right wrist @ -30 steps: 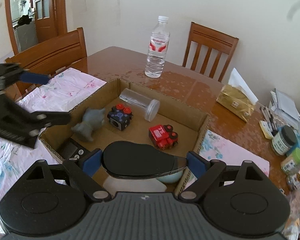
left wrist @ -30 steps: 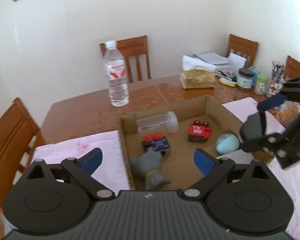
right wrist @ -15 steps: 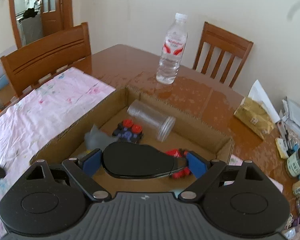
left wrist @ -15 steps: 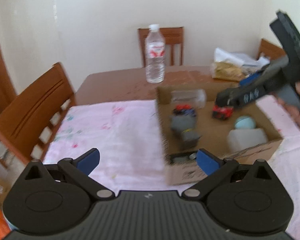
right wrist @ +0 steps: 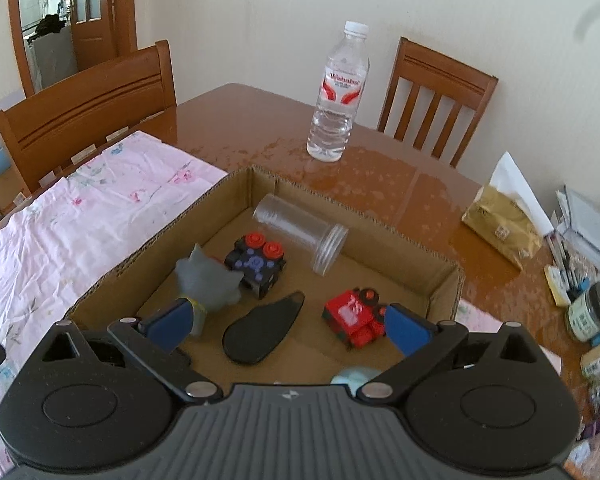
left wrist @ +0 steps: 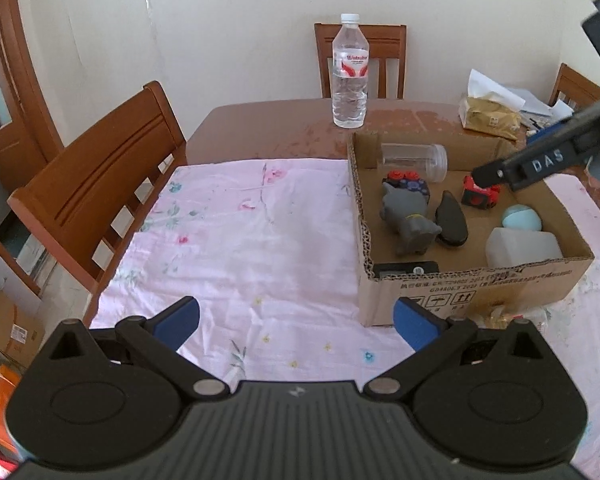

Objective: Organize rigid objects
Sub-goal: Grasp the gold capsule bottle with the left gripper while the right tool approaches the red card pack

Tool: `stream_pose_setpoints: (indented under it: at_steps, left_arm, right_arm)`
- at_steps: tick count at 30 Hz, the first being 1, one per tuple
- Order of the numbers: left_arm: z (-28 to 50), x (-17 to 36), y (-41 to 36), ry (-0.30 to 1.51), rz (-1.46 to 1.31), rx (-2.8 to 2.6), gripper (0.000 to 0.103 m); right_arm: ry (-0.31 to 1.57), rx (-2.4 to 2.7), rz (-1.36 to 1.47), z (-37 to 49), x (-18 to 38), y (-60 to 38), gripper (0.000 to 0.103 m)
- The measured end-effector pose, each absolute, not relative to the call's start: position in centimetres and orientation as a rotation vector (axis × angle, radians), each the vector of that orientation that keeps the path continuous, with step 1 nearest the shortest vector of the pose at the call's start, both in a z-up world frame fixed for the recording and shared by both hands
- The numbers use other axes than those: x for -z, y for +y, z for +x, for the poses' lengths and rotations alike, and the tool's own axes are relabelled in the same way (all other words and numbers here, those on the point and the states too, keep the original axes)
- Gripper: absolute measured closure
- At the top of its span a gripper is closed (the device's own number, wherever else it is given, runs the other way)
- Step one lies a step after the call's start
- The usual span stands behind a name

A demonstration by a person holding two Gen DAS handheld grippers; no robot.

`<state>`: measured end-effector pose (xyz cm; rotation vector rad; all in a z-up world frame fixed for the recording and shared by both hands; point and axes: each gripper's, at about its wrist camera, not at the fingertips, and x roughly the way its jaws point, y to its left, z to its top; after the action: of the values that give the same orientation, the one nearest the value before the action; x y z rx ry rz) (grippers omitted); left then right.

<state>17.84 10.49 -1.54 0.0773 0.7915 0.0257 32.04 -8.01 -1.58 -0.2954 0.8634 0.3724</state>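
A cardboard box [left wrist: 476, 280] [right wrist: 148, 248] on the table holds a black oval object [left wrist: 452, 218] [right wrist: 262, 328], a grey toy animal [left wrist: 408, 220] [right wrist: 204, 280], a black and red cube [right wrist: 258, 264], a red toy train [right wrist: 354, 318], a clear jar [right wrist: 300, 236], a blue ball [left wrist: 522, 218] and a white container [left wrist: 522, 246]. My right gripper [right wrist: 286, 326] is open and empty just above the box; it also shows in the left wrist view [left wrist: 540, 164]. My left gripper [left wrist: 296, 322] is open and empty over the pink cloth [left wrist: 240, 240].
A water bottle [left wrist: 350, 72] [right wrist: 338, 92] stands behind the box. Wooden chairs [left wrist: 96, 184] surround the table. A tissue pack [right wrist: 504, 228], jars and papers [right wrist: 588, 308] crowd the table's right end.
My right gripper opened and let go of the black oval object, which now lies in the box. My left gripper drew back from the box over the cloth.
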Motion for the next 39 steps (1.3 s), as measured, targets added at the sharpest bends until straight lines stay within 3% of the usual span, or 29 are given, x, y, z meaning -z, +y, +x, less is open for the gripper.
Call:
stream_pose_setpoints:
  at_steps: [16,28,39]
  left_arm:
    - [17.0,2.2,9.6,0.819,0.034,0.015,0.001]
    - [16.5,4.2,10.8,0.846,0.103,0.226,0.001]
    - [16.0,5.0,12.5,0.863,0.109,0.277,0.001]
  right_arm:
    - [0.846,-0.402,-0.197,22.8,0.6,-11.2,0.000]
    - [1.037,-0.301,-0.131,17.3,9.5,-8.1,0.000]
    - [1.055,-0.182,-0.169,16.9,12.4,-5.9,0.000]
